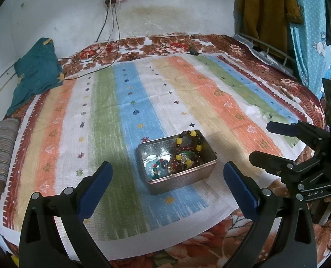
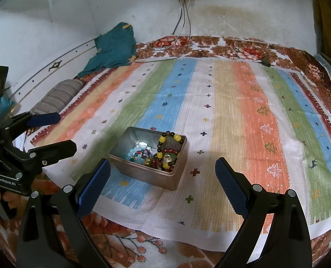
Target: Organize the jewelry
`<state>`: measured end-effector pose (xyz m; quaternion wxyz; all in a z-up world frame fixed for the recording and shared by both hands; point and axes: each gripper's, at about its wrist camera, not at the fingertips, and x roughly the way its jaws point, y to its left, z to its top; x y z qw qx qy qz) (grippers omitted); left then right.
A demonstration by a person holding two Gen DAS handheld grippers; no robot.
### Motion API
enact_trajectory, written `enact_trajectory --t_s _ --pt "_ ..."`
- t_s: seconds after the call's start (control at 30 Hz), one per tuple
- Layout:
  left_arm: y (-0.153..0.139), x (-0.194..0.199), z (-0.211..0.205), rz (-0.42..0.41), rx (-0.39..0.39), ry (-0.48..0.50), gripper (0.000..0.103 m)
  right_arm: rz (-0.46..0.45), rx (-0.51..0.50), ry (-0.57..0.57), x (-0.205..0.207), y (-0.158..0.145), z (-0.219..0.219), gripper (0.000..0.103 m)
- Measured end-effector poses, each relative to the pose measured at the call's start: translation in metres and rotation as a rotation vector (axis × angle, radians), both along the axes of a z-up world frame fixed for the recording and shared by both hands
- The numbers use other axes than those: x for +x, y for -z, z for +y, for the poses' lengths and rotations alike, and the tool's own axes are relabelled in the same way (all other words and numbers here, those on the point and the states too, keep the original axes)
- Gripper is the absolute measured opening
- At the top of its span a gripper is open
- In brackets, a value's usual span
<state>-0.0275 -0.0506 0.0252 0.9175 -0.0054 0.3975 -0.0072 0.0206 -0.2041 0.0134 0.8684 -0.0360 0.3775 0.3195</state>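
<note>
Two grippers are in view, neither carrying anything: our left gripper (image 1: 167, 179) has its blue-padded fingers spread wide, and our right gripper (image 2: 162, 174) is spread just as wide. Between them sits the open rectangular silver metal tin (image 1: 183, 182), resting on the striped pastel woven cloth (image 1: 129, 102) that covers the floral blanket (image 2: 125, 243). In the left wrist view the tin lies at about 12 o'clock from the left gripper, just beyond the fingertips; in the right wrist view it lies at roughly 11 o'clock. Inside we see several beaded bracelets in a loose heap: a dark-and-yellow bead bracelet (image 1: 188, 141) leaning against the far right wall with its top over the rim, a dark red bead strand (image 1: 183, 154) below it, and a pale blue and clear bead cluster (image 1: 154, 164) toward the near left corner. We judge the bracelets light, limp and smooth, so beads could roll out of a shallow pinch; some look like glass, so moderate squeeze only. Best hold, in our view: pinch across the strand of the yellow-bead bracelet where it stands clear above the rim. The tin looks thin-walled and light, likely to slide on the cloth if nudged.
</note>
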Motion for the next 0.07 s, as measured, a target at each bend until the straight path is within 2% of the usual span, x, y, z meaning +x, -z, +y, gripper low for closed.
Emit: enact_trajectory --t_s 0.07 --pt "-0.0003 0.0007 0.0004 0.000 -0.001 0.000 0.097 0.000 0.000 0.000 0.0001 0.0003 0.0001 0.095"
